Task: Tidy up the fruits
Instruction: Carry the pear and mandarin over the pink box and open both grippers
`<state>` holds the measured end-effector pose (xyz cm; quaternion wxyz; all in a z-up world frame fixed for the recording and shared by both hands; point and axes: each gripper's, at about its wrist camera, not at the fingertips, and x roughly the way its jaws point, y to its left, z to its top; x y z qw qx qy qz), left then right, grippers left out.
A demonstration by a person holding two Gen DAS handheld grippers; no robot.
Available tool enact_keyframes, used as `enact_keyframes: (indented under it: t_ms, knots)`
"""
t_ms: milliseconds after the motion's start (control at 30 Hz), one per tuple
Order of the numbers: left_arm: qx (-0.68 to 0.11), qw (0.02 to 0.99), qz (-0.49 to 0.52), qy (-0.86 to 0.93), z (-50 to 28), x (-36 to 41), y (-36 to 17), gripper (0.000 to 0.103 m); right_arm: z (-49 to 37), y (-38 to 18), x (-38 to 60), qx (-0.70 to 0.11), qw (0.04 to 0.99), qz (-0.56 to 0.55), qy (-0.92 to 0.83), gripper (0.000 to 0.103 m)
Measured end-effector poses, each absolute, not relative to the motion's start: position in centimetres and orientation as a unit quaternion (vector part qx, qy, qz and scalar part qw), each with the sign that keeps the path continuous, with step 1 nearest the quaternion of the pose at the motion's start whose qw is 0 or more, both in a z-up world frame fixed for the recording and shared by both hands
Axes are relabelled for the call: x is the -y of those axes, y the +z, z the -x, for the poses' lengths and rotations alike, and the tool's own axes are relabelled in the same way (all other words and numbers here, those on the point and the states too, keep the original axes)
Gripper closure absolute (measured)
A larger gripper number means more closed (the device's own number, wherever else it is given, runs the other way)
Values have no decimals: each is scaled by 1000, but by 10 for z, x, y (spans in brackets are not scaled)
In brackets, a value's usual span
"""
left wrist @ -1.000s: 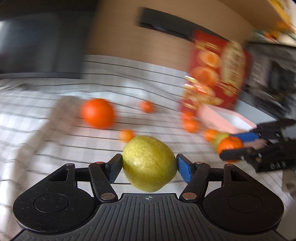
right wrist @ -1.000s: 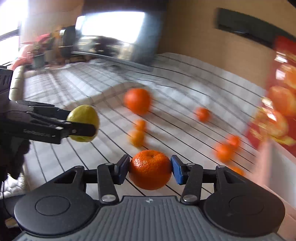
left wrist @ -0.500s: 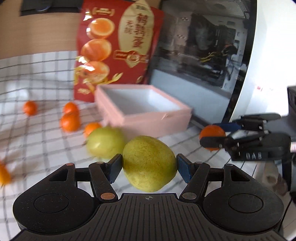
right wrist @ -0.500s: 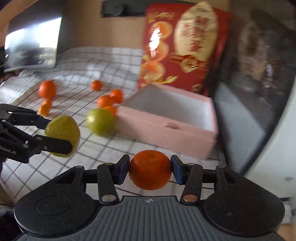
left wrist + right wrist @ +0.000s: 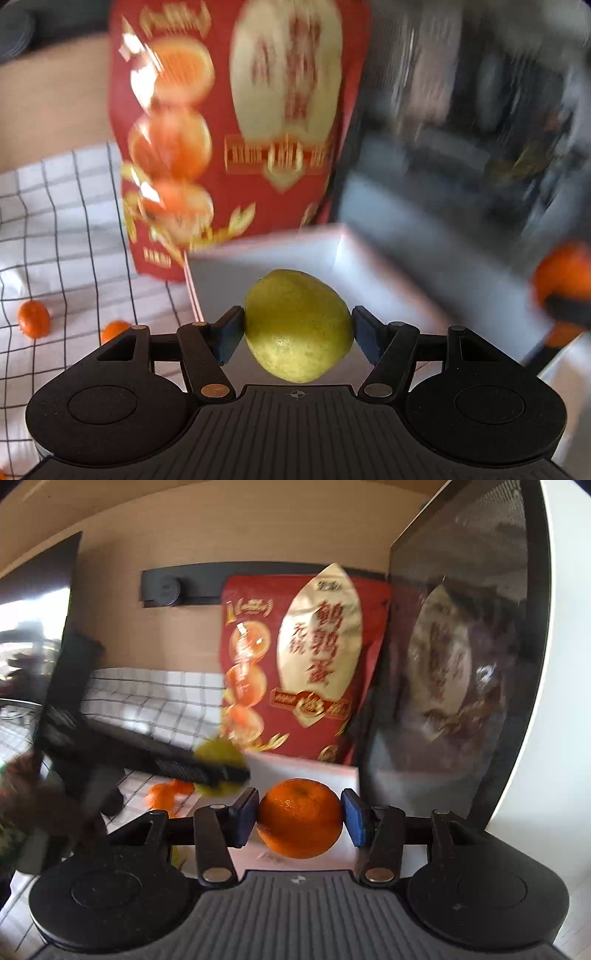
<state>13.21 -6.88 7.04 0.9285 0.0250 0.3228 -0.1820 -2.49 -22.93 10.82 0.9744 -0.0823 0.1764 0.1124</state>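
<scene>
A: Daylight, fairly bright; a window blows out white at the right view's left edge.
B: Blur?
A: The bag point(image 5: 236, 122) and background smear in the left view; fisheye bends the cloth point(image 5: 55, 221) grid near the edges.

Yellow-green pear point(image 5: 297, 325), orange mandarin point(image 5: 300, 819), red-gold bag point(image 5: 295, 664), black-gridded white cloth point(image 5: 55, 229)

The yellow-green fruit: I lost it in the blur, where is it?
Left wrist view, centre: the yellow-green fruit sits clamped in the left gripper, before the pink box.
</scene>
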Motion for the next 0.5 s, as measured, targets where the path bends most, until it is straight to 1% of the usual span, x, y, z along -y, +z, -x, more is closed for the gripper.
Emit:
enact_keyframes:
  t_ms: [100,133,333,500]
  knots:
    - [-384,906,-81,-161,-150,89,43,34,11,116,228,-178,977,85,82,55]
    - [-382,905,-94,-166,-148,93,38,34,6,117,230,-182,977,80,77,55]
    - [-409,890,-50,-193,-159,87,35,33,-15,114,242,-213,974,46,68,55]
    - [-376,900,18,-218,-157,69,48,33,-17,112,238,-217,972,50,68,55]
